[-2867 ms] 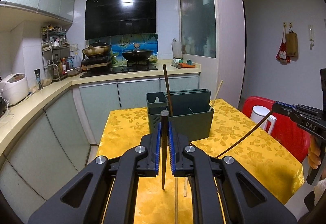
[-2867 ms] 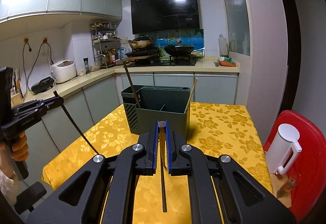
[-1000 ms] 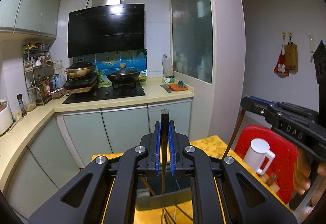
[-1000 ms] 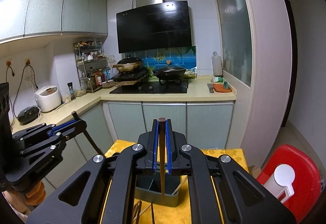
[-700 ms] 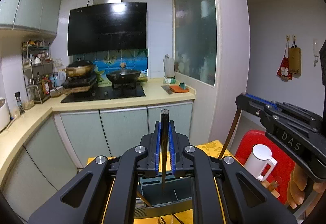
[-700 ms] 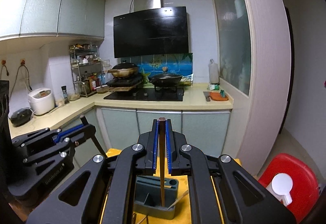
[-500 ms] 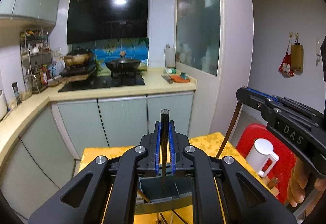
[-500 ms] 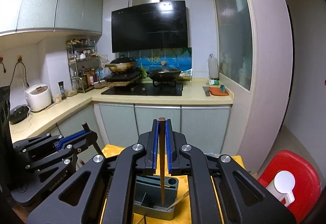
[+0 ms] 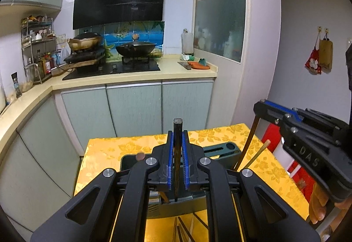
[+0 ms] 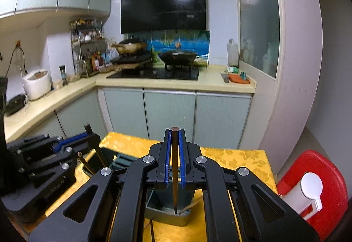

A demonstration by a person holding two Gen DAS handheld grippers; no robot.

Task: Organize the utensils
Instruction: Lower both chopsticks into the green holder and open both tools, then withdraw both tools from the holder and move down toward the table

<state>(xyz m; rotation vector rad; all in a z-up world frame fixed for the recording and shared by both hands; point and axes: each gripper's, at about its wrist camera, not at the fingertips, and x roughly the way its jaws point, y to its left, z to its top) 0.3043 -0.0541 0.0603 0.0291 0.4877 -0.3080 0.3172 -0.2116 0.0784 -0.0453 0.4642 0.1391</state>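
Each hand-held gripper clamps one dark, slender chopstick upright: the left gripper (image 9: 176, 167) pinches its chopstick (image 9: 176, 154) between blue pads, and the right gripper (image 10: 173, 167) grips a second chopstick (image 10: 174, 167) likewise. Both tips hang over the grey-green utensil holder (image 10: 167, 213) at six o'clock on the yellow tablecloth (image 9: 114, 149), its far edge facing the cabinets (image 9: 132, 108). Compared with a second ago, both grippers sit lower and the holder looms closer.

right gripper (image 10: 173, 154) clamps chopstick (image 10: 174, 176); tip over holder (image 10: 167, 215)
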